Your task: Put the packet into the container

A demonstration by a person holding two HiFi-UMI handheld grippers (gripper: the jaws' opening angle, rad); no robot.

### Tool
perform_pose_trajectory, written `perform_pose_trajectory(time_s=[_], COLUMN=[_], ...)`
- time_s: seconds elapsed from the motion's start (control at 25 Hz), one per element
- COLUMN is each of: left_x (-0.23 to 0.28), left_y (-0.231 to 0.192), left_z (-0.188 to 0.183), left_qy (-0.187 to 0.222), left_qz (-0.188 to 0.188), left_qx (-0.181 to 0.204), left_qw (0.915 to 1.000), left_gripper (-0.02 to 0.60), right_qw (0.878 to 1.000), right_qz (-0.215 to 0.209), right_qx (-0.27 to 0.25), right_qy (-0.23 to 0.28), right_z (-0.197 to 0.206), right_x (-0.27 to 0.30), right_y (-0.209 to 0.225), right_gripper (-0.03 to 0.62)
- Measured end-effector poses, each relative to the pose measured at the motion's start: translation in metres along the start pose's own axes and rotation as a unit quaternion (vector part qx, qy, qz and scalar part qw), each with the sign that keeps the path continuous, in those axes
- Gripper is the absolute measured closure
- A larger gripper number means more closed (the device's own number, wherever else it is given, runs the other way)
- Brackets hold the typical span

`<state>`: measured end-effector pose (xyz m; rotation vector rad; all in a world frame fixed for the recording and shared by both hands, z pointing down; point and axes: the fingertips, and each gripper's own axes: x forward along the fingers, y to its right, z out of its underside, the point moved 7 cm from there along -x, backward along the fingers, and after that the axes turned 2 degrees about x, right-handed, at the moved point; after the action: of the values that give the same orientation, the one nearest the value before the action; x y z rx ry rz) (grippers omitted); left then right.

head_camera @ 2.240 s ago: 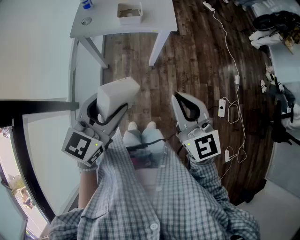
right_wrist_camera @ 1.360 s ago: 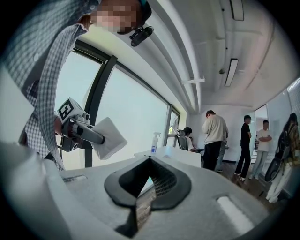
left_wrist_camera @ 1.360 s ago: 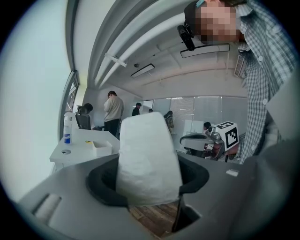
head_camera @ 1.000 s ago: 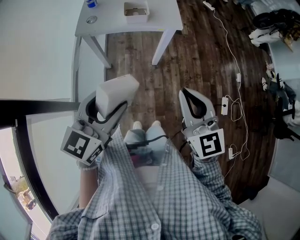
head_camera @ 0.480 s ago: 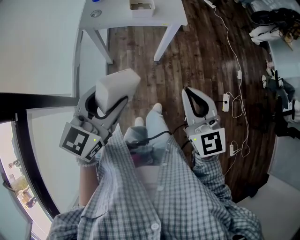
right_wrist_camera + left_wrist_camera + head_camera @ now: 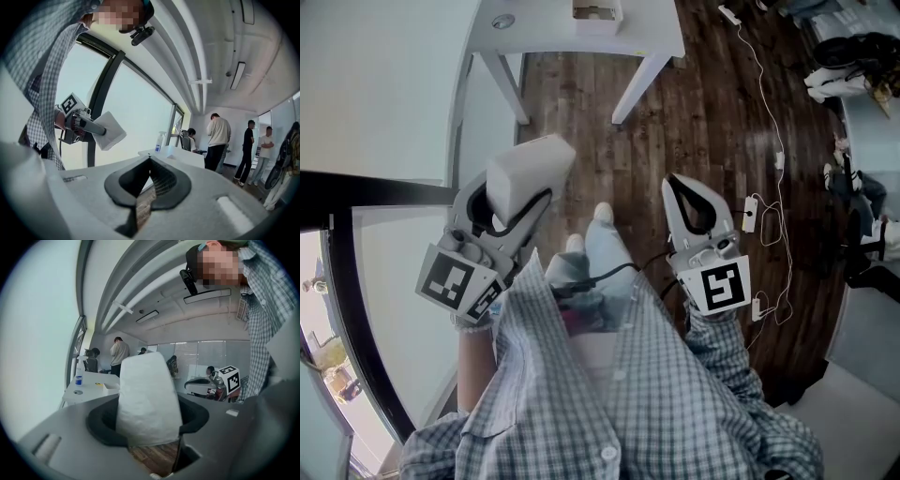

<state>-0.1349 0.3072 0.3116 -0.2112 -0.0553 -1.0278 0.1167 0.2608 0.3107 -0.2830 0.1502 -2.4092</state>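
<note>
A white packet (image 6: 530, 173) stands between the jaws of my left gripper (image 6: 517, 202), which is shut on it; in the left gripper view the packet (image 6: 147, 399) fills the middle. My right gripper (image 6: 675, 187) is held level with it on the right, shut with nothing in it, its tips meeting in the right gripper view (image 6: 149, 163). The container (image 6: 598, 11), a small white open box, sits on a white table (image 6: 656, 37) at the top edge of the head view, well ahead of both grippers. The same box (image 6: 111, 386) shows in the left gripper view.
Dark wood floor lies between me and the table. White cables and a power strip (image 6: 750, 211) trail along the floor at right. A glass wall with a black frame (image 6: 356, 202) runs on the left. A spray bottle (image 6: 78, 378) stands on the table; several people stand beyond it.
The table has slid toward the top edge of the head view and to the right. One foot has stepped forward. Both grippers keep their pose, the packet still held.
</note>
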Motion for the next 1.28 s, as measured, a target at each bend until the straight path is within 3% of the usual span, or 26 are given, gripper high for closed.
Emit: perform_pose_trajectory(time_s=[1.28], left_x=[0.08], left_y=[-0.037], left_z=[-0.03], left_qy=[-0.009], left_qz=[-0.054], left_qx=[-0.004], left_qw=[0.9985], left_gripper=[0.312], right_qw=[0.999], right_qz=[-0.024], right_qx=[0.017], right_qy=[0.014], right_z=[0.006], right_x=[0.072], right_y=[0.107], right_gripper=[0.592])
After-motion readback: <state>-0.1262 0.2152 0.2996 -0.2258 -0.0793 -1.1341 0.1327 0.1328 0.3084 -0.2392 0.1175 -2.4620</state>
